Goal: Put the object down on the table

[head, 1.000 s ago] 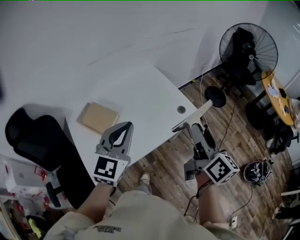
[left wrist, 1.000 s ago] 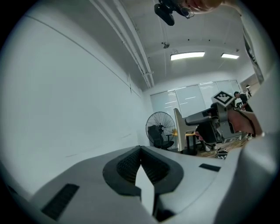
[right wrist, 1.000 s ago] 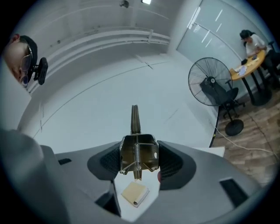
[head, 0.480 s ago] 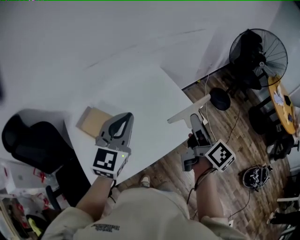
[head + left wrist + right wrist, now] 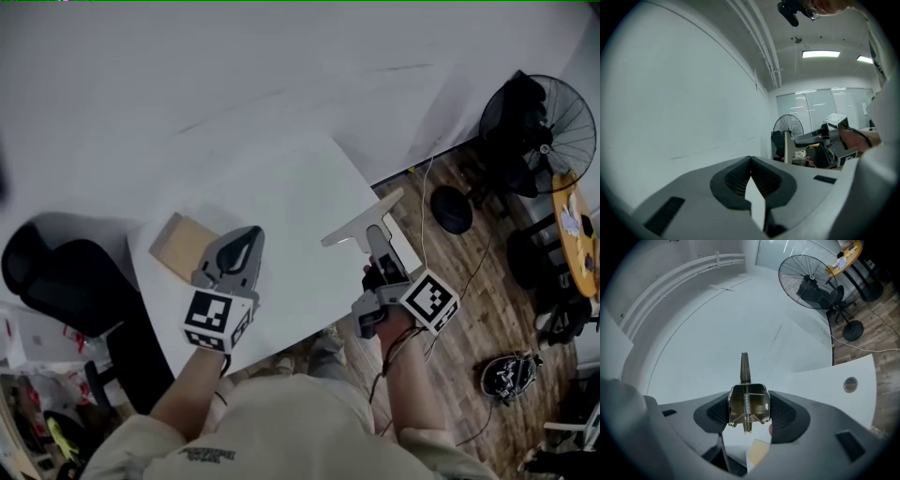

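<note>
Since swinging in over the last second, now hanging across the right edge of the white tabletop point(image 5: 300, 187) rather than out over the brown wood-plank floor point(image 5: 469, 281): talking about the pale flat T-shaped tool point(image 5: 361, 223). Pinched at its sprung bare-metal end by the right gripper point(image 5: 375, 244), jaws partly closed and pressing on both sides of that end. Can't name the tool type from these views, maybe a scraper. Not touching the table yet, so still to do: lower, then release. Also moved in: left gripper point(image 5: 251, 236), jaws fully together with nothing between, near the tan flat rectangular pad point(image 5: 178, 246). Plenty of bare top ahead; worth avoiding the round cable hole point(image 5: 850, 384) near the corner. Around it: plain white wall point(image 5: 234, 56), black office chair point(image 5: 56, 272) left, black pedestal fan point(image 5: 548, 112) right.
</note>
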`<state>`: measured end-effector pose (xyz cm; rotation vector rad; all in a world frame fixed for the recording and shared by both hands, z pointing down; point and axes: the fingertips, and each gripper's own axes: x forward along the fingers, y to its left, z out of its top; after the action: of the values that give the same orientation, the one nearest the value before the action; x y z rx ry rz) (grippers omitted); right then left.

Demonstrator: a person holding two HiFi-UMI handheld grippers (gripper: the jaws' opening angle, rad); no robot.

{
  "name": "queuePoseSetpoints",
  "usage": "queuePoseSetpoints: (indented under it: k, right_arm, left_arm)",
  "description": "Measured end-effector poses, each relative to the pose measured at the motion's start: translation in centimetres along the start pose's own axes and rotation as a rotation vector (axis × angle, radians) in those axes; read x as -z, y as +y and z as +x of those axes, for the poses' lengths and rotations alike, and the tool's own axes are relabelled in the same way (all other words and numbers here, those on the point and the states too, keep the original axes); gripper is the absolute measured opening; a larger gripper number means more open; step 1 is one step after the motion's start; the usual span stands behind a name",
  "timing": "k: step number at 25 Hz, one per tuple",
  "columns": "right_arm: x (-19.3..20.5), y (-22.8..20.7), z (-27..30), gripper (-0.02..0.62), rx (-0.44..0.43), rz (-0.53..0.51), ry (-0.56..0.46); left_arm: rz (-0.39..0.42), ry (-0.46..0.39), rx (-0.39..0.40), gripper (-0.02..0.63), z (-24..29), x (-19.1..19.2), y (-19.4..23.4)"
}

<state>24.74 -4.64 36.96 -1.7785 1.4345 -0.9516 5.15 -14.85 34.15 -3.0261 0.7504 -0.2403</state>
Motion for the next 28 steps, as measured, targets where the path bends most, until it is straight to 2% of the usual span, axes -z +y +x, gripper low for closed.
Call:
queuePoseSetpoints:
  k: [15, 23, 28]
  right_arm:
    - [-2.3, -7.0, 15.1, 0.241, -0.048, 0.167, 0.232]
    - [-0.6, -8.2, 24.6, 0.241, -0.087, 0.264, 0.370]
    - [1.1, -9.4, 29.9, 0.241, -0.056, 0.391, 0.378]
  left_arm:
    - [-0.037, 0.115, -0.232, 0.020, 9.1, 2.0, 3.9]
    - [-0.082, 0.146, -0.336, 0.020, 13.7, 4.4, 6.8]
    - [-0.113, 0.169, -0.394, 0.021, 15.0, 6.3, 9.0]
